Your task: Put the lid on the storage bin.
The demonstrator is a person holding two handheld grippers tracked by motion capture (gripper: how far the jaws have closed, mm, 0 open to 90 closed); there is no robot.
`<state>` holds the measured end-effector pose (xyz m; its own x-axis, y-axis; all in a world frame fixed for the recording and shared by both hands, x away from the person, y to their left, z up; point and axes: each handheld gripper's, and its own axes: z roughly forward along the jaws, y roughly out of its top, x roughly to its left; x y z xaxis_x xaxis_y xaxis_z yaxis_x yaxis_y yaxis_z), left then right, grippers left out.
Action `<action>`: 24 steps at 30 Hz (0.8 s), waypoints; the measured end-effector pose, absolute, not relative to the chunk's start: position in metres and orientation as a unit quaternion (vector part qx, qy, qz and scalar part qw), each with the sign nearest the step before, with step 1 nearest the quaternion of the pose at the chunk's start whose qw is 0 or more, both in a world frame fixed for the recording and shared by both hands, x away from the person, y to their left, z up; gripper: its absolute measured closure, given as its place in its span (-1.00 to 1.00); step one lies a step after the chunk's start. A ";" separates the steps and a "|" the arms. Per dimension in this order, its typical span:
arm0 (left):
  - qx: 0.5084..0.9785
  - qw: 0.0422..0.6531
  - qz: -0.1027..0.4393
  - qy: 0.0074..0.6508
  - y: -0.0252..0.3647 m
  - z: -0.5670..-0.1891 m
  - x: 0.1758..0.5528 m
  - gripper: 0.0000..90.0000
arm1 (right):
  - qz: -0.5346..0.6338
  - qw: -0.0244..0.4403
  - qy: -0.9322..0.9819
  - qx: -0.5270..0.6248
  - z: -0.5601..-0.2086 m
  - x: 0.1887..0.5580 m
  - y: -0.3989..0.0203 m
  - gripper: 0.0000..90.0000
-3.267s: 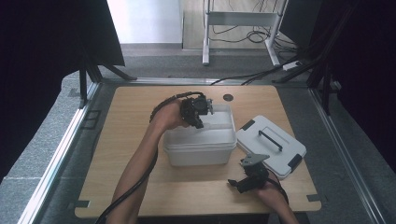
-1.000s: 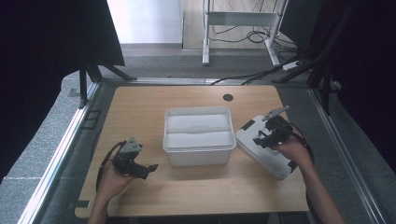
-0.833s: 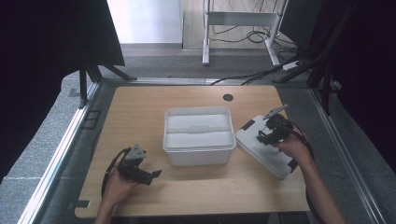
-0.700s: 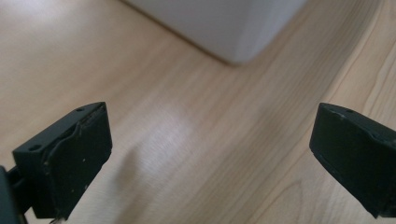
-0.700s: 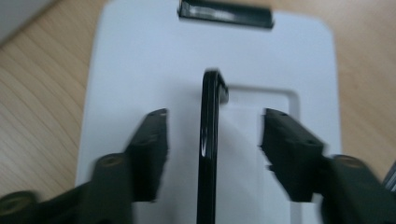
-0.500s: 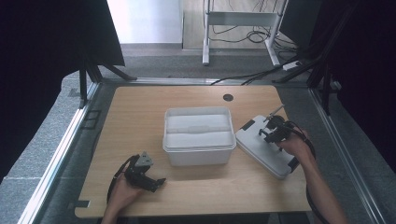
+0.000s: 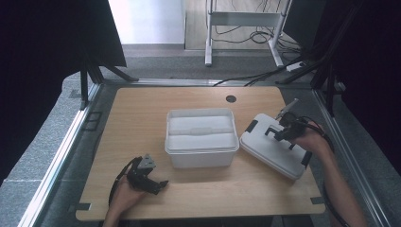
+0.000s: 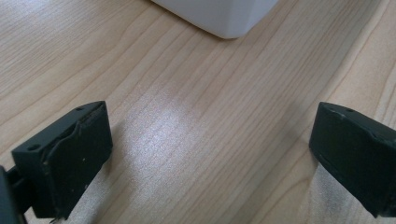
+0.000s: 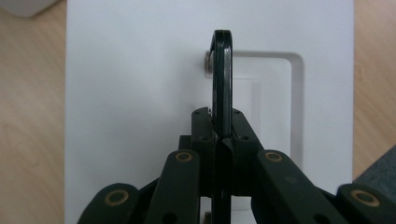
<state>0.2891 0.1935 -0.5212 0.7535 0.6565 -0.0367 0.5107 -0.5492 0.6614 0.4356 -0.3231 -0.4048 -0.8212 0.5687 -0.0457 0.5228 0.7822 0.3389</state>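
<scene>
A white plastic box [image 7: 201, 149] stands open at the table's middle. Its white lid [image 7: 269, 153] lies flat to the right of it, with a black handle [image 9: 222, 70] raised on edge. My right gripper [image 7: 283, 132] is on top of the lid, shut on that handle; the thin black bar runs up from between the closed jaws [image 9: 221, 123]. My left gripper [image 7: 158, 185] rests low at the table's front left, jaws open wide over bare wood [image 8: 210, 154], with a corner of the box [image 8: 219, 16] ahead of it.
A round cable hole [image 7: 231, 99] sits at the far edge of the wooden table [image 7: 132, 118]. Metal rails run along both sides of the table, and grey floor lies beyond them. Bare wood stretches left of the box and along the front edge.
The left hand came from over the box down to the front left and slid a little right. The right hand moved from the front edge up onto the lid's handle.
</scene>
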 end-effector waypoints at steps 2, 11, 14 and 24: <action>0.873 0.337 0.108 0.334 0.193 -0.521 0.289 -1.00 | 0.161 0.073 0.944 0.280 -0.397 0.433 -0.325 0.85; 0.873 0.338 0.108 0.335 0.193 -0.521 0.289 -1.00 | 0.181 0.075 0.956 0.219 -0.346 0.422 -0.327 0.85; 0.872 0.339 0.109 0.336 0.193 -0.521 0.289 -1.00 | 0.191 0.078 0.959 0.194 -0.324 0.419 -0.324 0.85; 0.873 0.339 0.107 0.334 0.191 -0.521 0.288 -1.00 | 0.229 0.076 0.961 0.133 -0.281 0.417 -0.291 0.85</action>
